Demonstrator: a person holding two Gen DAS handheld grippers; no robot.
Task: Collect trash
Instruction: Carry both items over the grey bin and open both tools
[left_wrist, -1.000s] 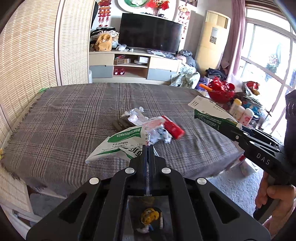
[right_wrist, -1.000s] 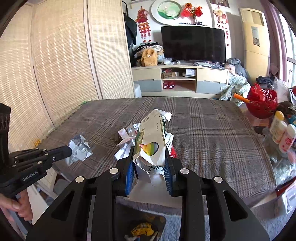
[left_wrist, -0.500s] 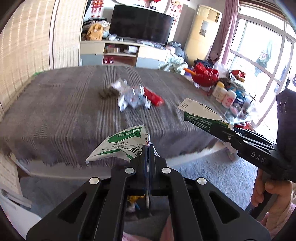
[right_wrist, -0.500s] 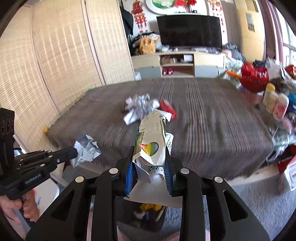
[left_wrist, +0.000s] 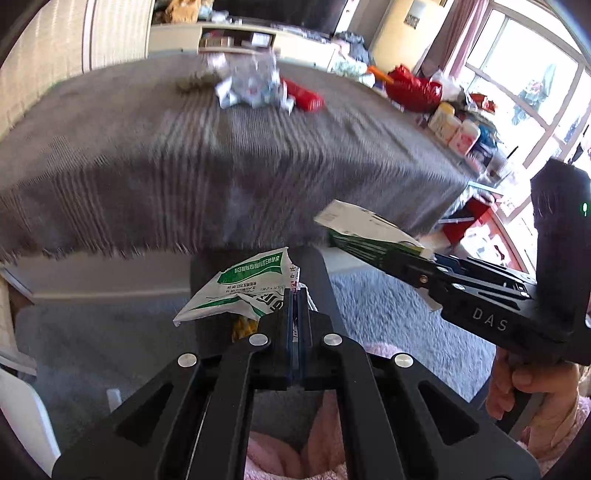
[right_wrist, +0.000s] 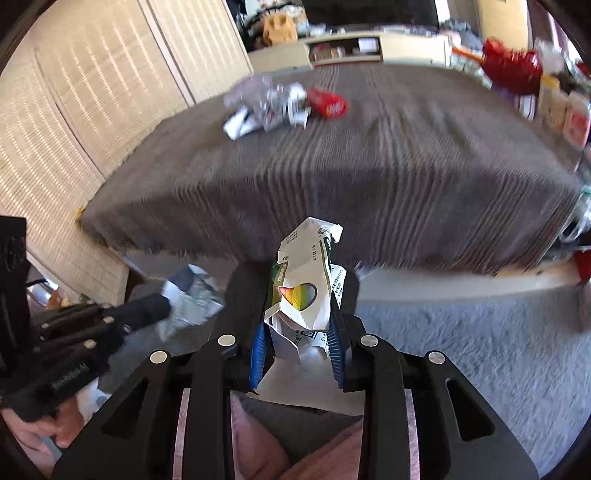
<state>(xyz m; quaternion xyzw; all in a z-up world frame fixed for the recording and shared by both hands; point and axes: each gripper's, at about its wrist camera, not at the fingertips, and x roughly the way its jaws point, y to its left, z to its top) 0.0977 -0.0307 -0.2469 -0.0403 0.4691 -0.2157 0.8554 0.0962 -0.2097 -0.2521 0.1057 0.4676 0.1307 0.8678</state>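
Green-and-white crumpled foil sachet (left_wrist: 243, 291) clamped in left gripper (left_wrist: 295, 295); torn white carton (right_wrist: 304, 291) gripped by right gripper (right_wrist: 297, 347), both over dark bin (left_wrist: 321, 269). Silver wrappers (right_wrist: 269, 107) and red packet (right_wrist: 327, 103) remain on grey bedspread (right_wrist: 369, 177).

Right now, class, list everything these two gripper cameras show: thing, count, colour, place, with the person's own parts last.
Sachet: one, white and green, pinched in left gripper.
Carton: one, white and green, rainbow patch, clamped in right gripper.
Bin: one, dark, on the floor below both grippers.
Wrapper pile: one heap, silvery white, far on the blanket.
Red packet: one, red, beside the pile.
Blanket: one, grey-brown, over the bed.
Bottles: about three, pale, right of the bed.
Carpet: grey, floor.
Left gripper: black, shut.
Right gripper: black, blue pads.
Hand: holds the right gripper.
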